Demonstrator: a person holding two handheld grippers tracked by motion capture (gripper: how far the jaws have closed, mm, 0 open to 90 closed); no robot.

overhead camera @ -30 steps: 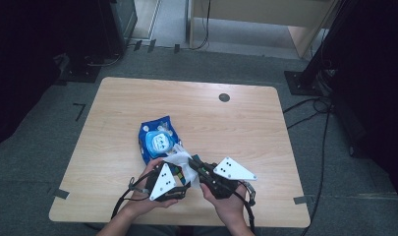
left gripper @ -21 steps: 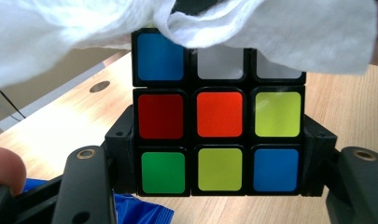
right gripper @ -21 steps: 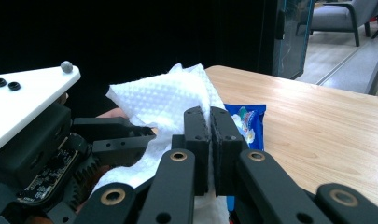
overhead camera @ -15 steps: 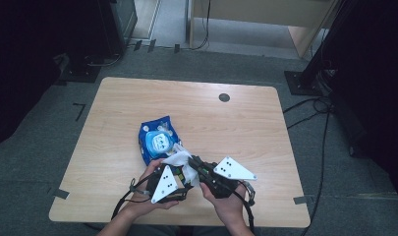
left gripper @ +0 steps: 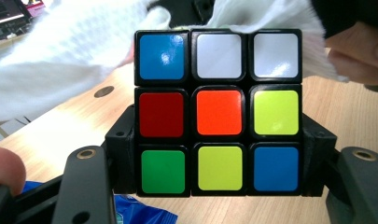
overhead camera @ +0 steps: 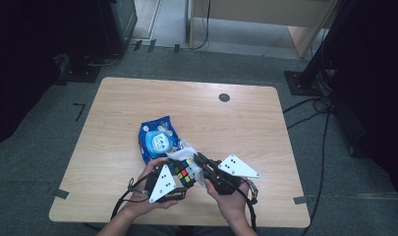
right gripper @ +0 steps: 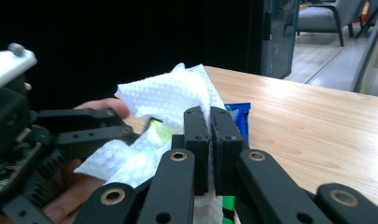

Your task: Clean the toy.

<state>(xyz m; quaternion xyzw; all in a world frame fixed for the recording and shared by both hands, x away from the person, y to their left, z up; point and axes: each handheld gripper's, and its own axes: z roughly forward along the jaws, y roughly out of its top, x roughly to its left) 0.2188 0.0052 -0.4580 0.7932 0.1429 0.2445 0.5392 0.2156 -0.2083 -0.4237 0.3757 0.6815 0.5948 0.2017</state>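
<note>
— Near the front edge of the wooden table (overhead camera: 137,113), what's the biggest thing after the tabletop itself?

— A blue wipes packet (overhead camera: 157,139), lying flat a little left of centre, just beyond the two hands. Its blue corner also shows under the cube in the left gripper view.

— And the left gripper (overhead camera: 179,174)?

— It sits just in front of that packet, held in the person's left hand (overhead camera: 147,189). Its jaws stand spread wide, one on each side of a puzzle cube (left gripper: 218,112), and both black pads press flat against the cube's opposite sides. The cube is clamped between them, clear of the table, with a face of mixed blue, white, red, orange, yellow and green squares turned to that gripper's camera.

— The right gripper (right gripper: 210,140)?

— Close beside it, on the cube's right, in the right hand (overhead camera: 231,201). Its jaws are pressed together, pinching a fold of white tissue (right gripper: 168,100) between the pads.

— Where does the tissue lie against the cube?

— It bunches over the cube's top and far side, touching it; in the left gripper view it spills behind the top row of squares. In the right gripper view a sliver of yellow and green shows through the folds.
</note>
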